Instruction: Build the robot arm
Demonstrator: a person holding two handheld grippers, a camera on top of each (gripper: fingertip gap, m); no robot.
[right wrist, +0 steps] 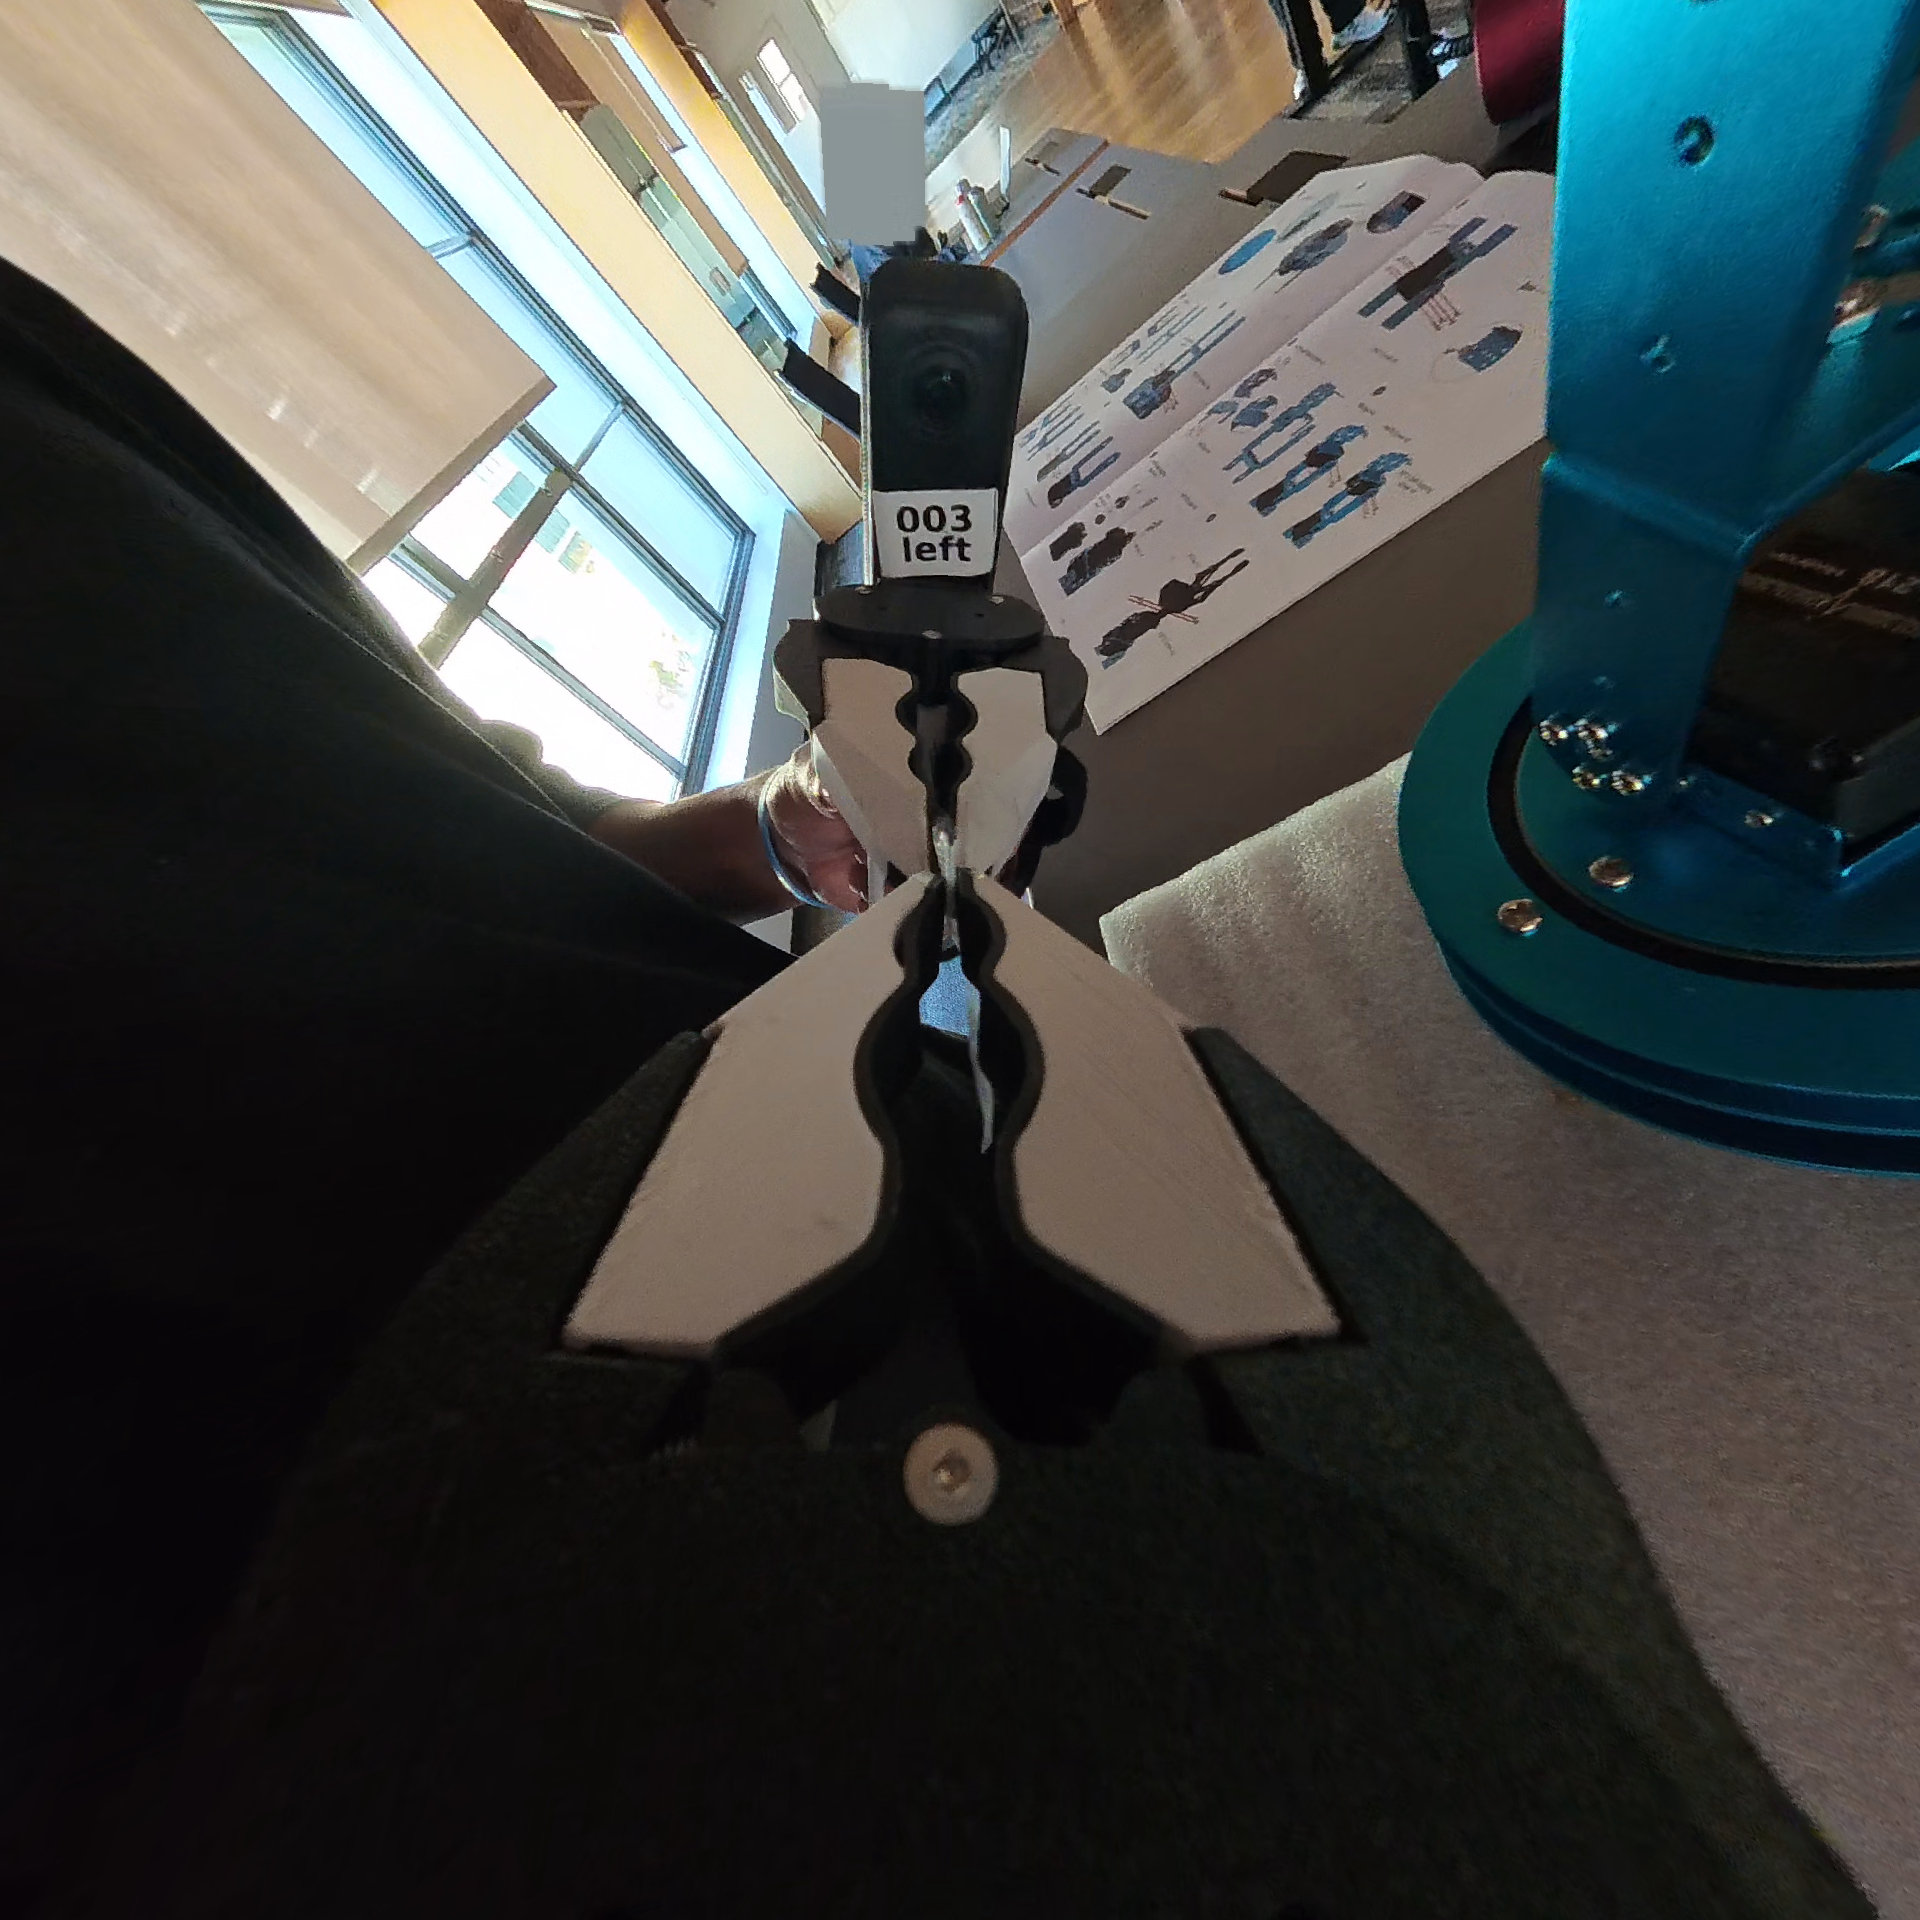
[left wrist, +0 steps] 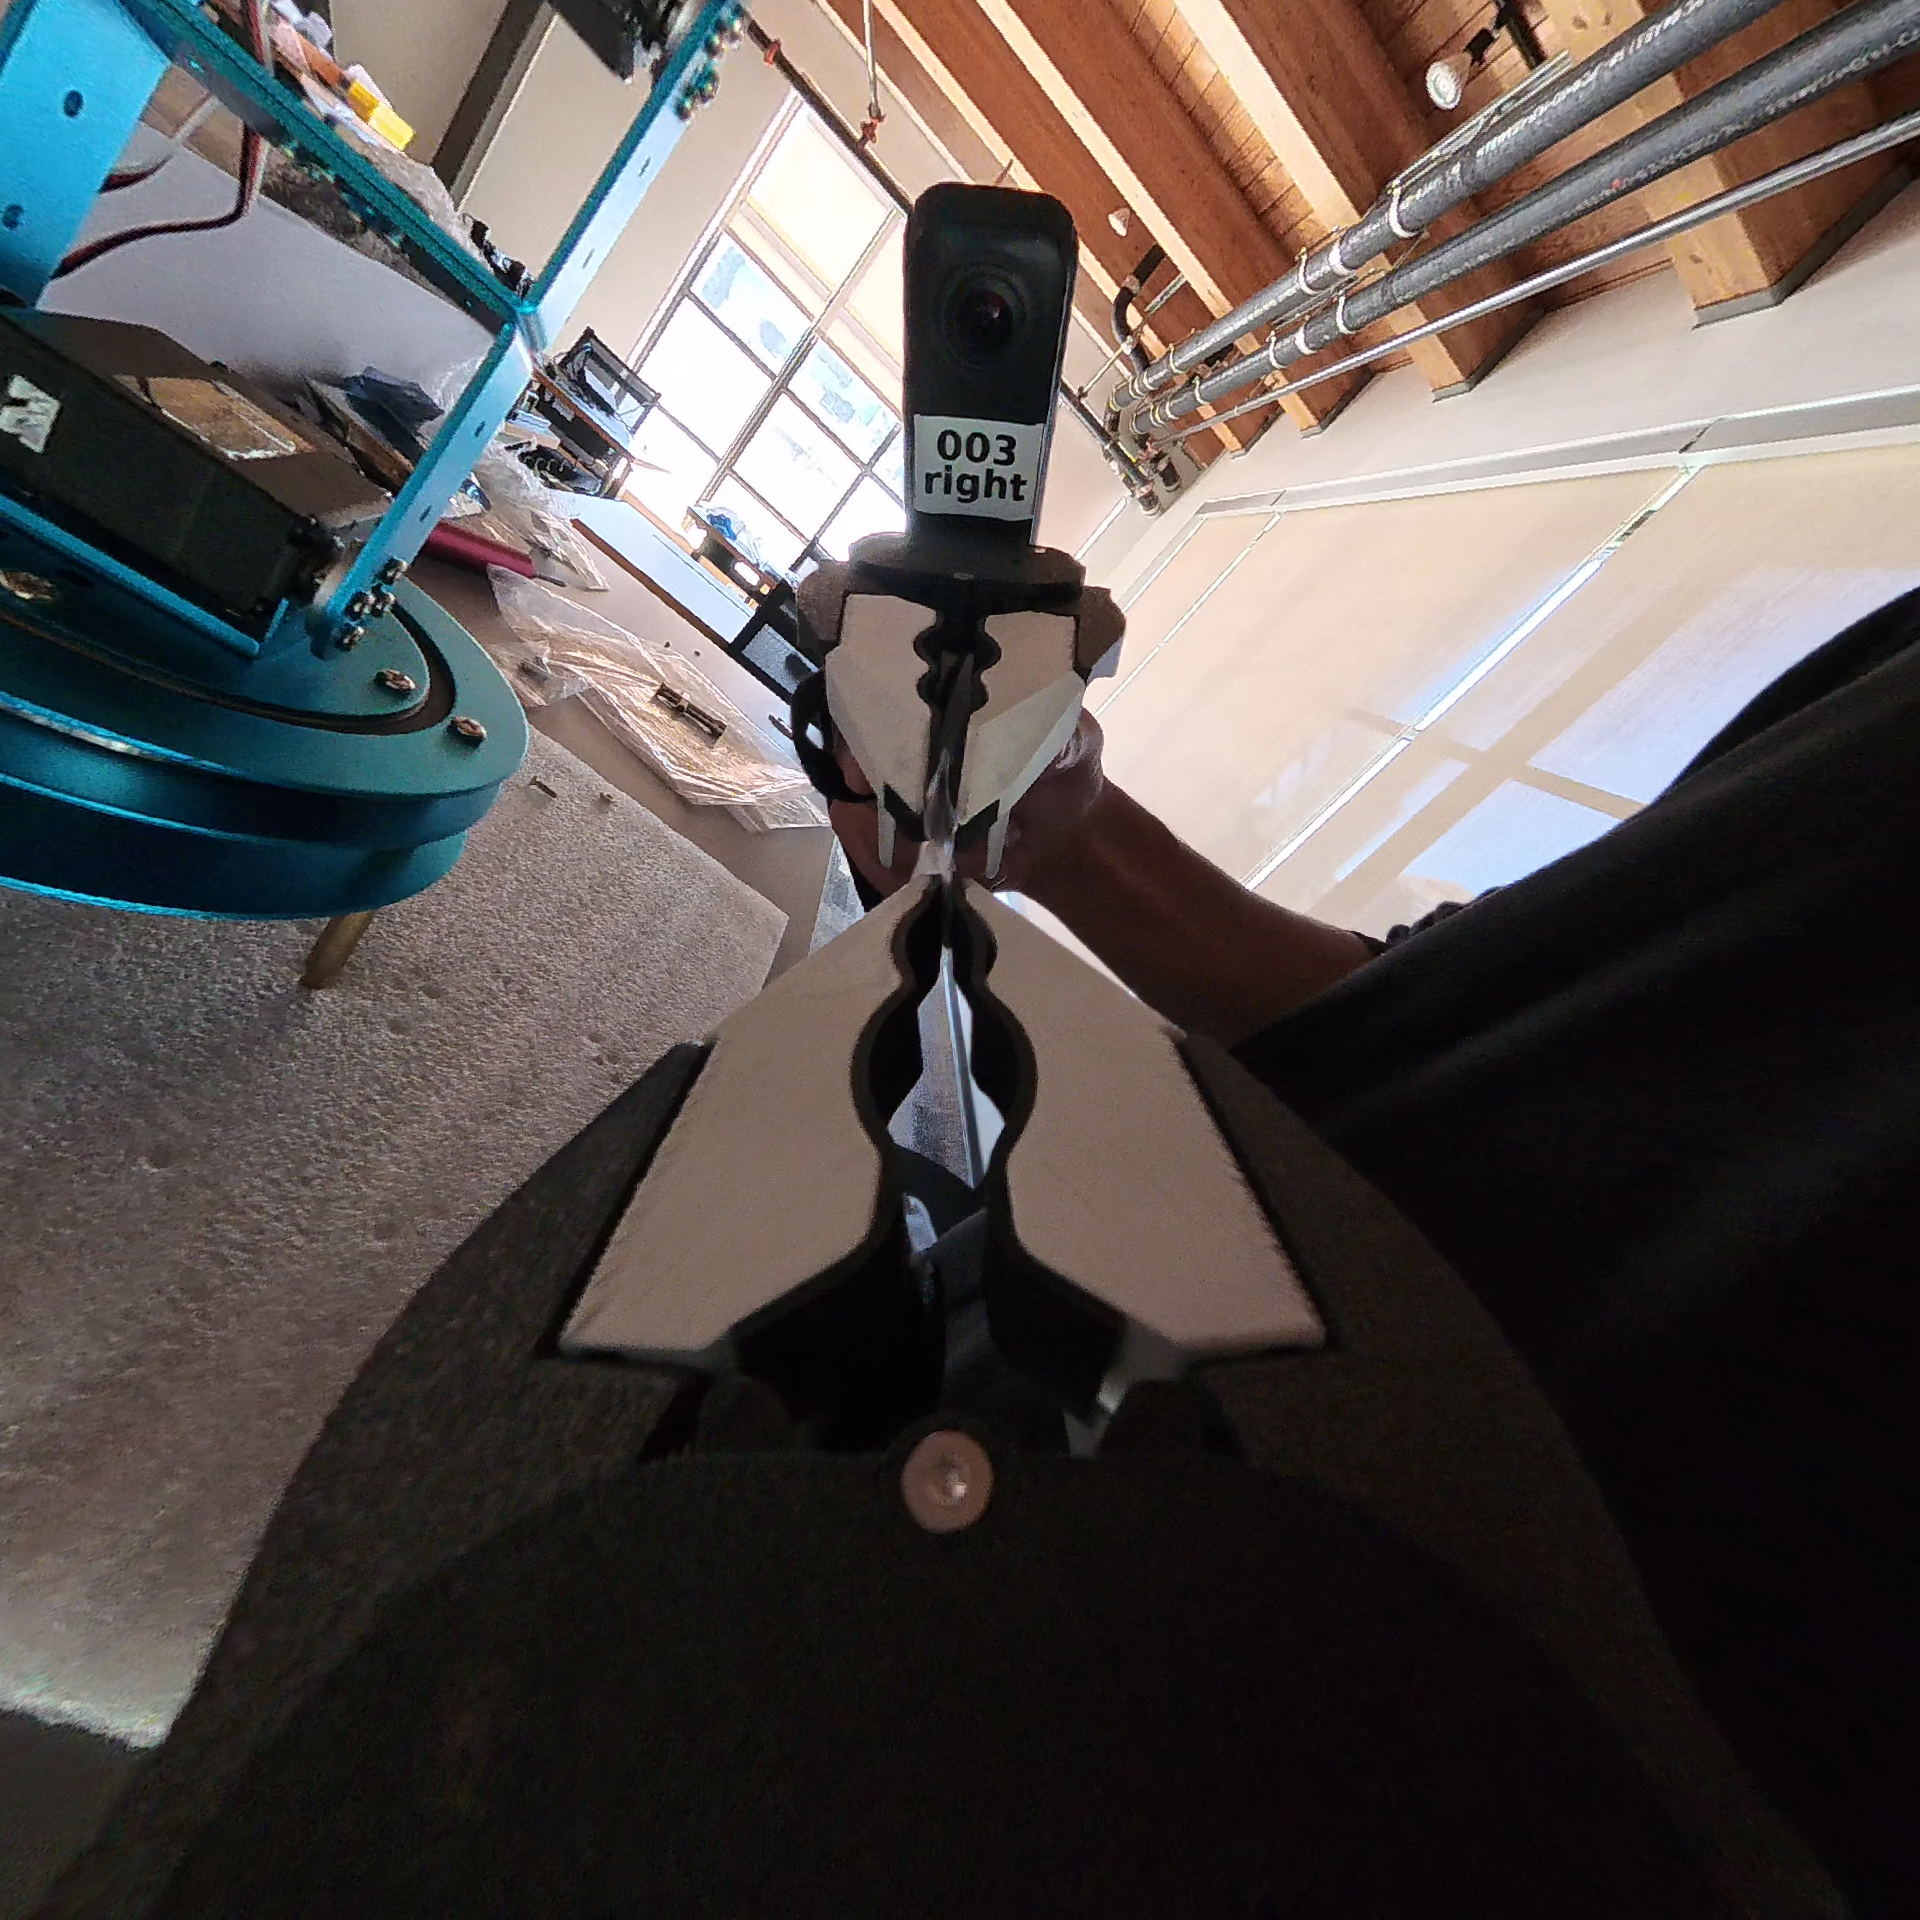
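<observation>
**Two claws, one thin clear strip between them**

The blue metal machine (right wrist: 1704,665) fills the right of the right wrist view, standing on the pale foam mat (left wrist: 312,1195) on my desk. An open instruction sheet (right wrist: 1247,416) lies beyond it.

My left claw (left wrist: 948,904) and right claw (right wrist: 948,894) meet tip to tip, both pinched closed on a clear plastic strip (left wrist: 940,842). Pulling unevenly, I judge, could tear it or slip it free.

Each claw's camera carries a white printed label; I leave its wording unread.
</observation>
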